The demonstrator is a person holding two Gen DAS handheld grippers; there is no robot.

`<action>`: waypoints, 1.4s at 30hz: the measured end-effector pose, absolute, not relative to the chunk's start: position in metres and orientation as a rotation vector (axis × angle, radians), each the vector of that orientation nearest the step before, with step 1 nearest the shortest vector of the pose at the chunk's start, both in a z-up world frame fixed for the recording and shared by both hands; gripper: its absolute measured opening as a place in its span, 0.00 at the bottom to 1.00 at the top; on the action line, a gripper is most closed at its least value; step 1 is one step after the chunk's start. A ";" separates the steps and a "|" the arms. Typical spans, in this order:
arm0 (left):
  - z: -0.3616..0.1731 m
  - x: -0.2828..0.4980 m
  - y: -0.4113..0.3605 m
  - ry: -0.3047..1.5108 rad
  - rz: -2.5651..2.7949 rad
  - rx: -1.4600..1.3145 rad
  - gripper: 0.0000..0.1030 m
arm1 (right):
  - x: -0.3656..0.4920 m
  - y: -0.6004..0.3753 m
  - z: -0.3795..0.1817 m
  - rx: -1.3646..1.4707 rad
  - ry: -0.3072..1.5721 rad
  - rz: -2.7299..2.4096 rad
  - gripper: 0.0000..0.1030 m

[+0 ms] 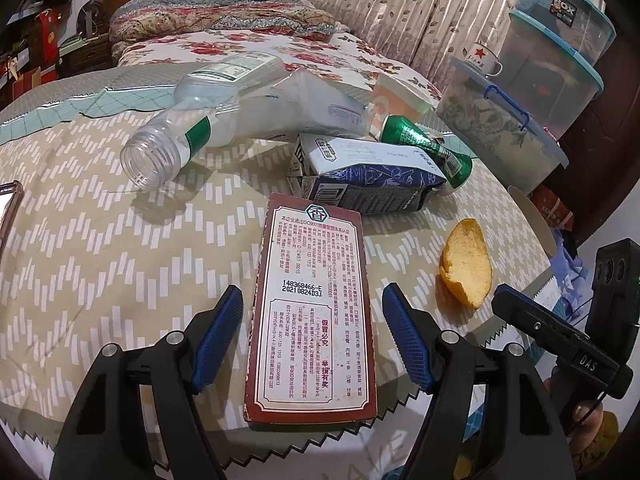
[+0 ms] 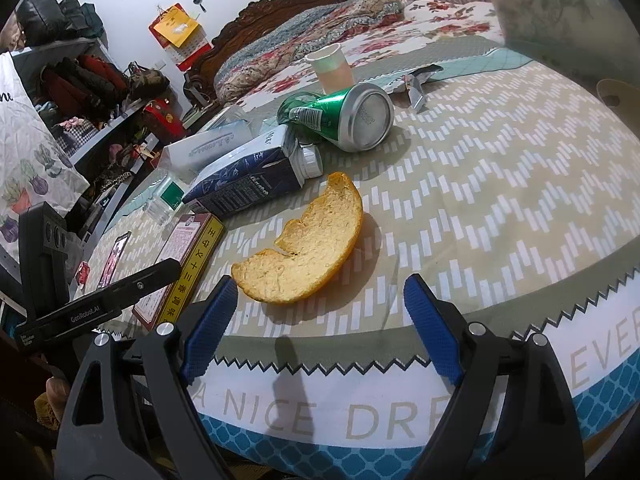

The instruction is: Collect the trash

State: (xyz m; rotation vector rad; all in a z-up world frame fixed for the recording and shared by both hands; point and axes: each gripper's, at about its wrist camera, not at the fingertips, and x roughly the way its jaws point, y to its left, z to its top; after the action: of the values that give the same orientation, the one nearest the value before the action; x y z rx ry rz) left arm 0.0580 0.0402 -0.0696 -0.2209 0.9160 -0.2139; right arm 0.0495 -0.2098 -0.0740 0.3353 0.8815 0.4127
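A flat brown box [image 1: 312, 312] with printed text lies on the patterned tablecloth. My left gripper [image 1: 312, 332] is open, its blue pads on either side of the box without touching it. An orange peel [image 2: 304, 248] lies near the table's front edge; my right gripper [image 2: 316, 324] is open just in front of it. Behind lie a blue milk carton [image 1: 368, 176], a crushed green can [image 2: 348, 116], an empty clear bottle [image 1: 176, 136], a white tissue pack [image 1: 296, 112] and a paper cup [image 2: 330, 66]. The box [image 2: 180, 256] also shows in the right wrist view.
A phone [image 2: 114, 258] lies at the table's left edge. Stacked clear storage bins [image 1: 520, 120] stand at the right with an enamel mug [image 1: 484, 58] on top. A bed with floral bedding [image 1: 224, 40] lies behind the table. Cluttered shelves [image 2: 92, 92] stand at the left.
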 end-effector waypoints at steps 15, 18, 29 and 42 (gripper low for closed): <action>-0.069 0.058 0.040 0.916 -0.214 -0.220 0.68 | 0.050 -0.210 -0.074 0.335 0.882 0.413 0.83; -0.069 0.058 0.040 0.915 -0.214 -0.219 0.68 | 0.049 -0.210 -0.074 0.337 0.882 0.413 0.83; -0.069 0.059 0.039 0.915 -0.215 -0.218 0.69 | 0.049 -0.209 -0.074 0.337 0.881 0.413 0.82; -0.070 0.058 0.038 0.915 -0.216 -0.218 0.72 | 0.049 -0.208 -0.074 0.337 0.880 0.413 0.82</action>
State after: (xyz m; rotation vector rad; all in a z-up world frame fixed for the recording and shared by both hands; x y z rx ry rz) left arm 0.0581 0.0383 -0.0695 -0.2180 0.9145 -0.2159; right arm 0.0492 -0.2084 -0.0743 0.3368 0.8804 0.4125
